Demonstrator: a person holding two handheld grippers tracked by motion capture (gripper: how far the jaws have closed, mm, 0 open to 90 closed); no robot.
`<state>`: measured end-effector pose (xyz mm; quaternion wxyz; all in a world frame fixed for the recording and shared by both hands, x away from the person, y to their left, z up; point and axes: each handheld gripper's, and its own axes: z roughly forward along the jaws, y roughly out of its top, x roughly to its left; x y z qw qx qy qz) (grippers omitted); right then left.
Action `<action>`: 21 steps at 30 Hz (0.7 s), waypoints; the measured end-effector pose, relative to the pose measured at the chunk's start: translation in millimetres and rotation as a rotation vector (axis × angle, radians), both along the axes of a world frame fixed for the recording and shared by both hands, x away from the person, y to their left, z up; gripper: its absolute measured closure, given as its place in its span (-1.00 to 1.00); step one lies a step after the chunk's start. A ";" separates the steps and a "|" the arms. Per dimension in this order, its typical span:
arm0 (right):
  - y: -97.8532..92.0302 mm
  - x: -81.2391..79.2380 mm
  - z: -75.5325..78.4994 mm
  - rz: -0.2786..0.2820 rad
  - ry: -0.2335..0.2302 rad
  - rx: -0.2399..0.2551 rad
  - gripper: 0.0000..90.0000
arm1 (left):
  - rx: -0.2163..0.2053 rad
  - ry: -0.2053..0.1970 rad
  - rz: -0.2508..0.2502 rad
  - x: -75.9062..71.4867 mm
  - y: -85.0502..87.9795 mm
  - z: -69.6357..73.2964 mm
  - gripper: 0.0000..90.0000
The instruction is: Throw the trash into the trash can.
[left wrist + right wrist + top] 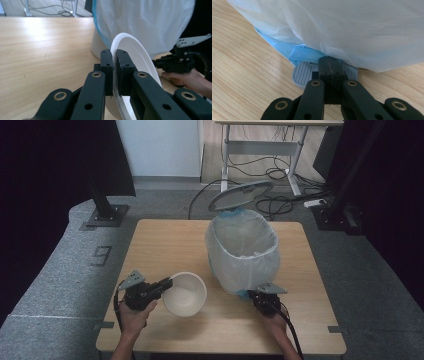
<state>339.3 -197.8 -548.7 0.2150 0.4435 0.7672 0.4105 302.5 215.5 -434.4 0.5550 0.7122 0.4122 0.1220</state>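
Bare table (165,240) left of the bin (243,251), which blocks the right.

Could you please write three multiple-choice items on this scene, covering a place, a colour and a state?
1. Where does the bin stand on the table?
A. right of the bowl
B. left of the bowl
C. on the floor

2. What colour is the bowl?
A. red
B. white
C. green

3. How is the bin's lid?
A. closed
B. lying on the table
C. raised

Answers:
1 A, the high view shows it there.
2 B, plainly white.
3 C, the right gripper presses the pedal.
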 end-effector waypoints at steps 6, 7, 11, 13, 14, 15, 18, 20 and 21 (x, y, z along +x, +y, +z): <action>-0.4 -0.1 -0.1 0.001 0.001 0.003 0.99 | -0.018 -0.014 -0.029 -1.8 -4.8 16.0 0.89; -0.6 -0.1 -0.1 0.001 0.002 0.005 0.99 | -0.017 -0.022 -0.032 -2.4 -6.2 19.3 0.89; -1.3 -0.1 -0.1 0.002 0.005 0.008 0.99 | -0.019 -0.034 -0.043 -3.0 -8.2 28.6 0.89; -1.4 0.1 -0.1 0.003 0.003 0.007 0.99 | -0.023 -0.040 -0.045 -2.6 -8.5 33.0 0.89; -1.5 0.1 -0.1 0.003 0.004 0.008 0.99 | -0.027 -0.042 -0.048 -2.2 -8.4 35.6 0.89; -1.6 0.3 -0.1 0.003 0.004 0.010 0.99 | -0.029 -0.045 -0.048 -1.9 -8.4 37.8 0.89; -1.8 0.4 -0.1 0.005 0.006 0.011 0.99 | -0.036 -0.052 -0.052 -1.1 -8.9 44.5 0.89; -2.1 0.6 -0.1 0.007 0.006 0.012 0.99 | -0.037 -0.058 -0.056 -0.9 -9.7 48.8 0.89; -2.2 0.7 -0.1 0.007 0.006 0.013 0.99 | -0.036 -0.060 -0.057 -0.7 -10.3 50.7 0.89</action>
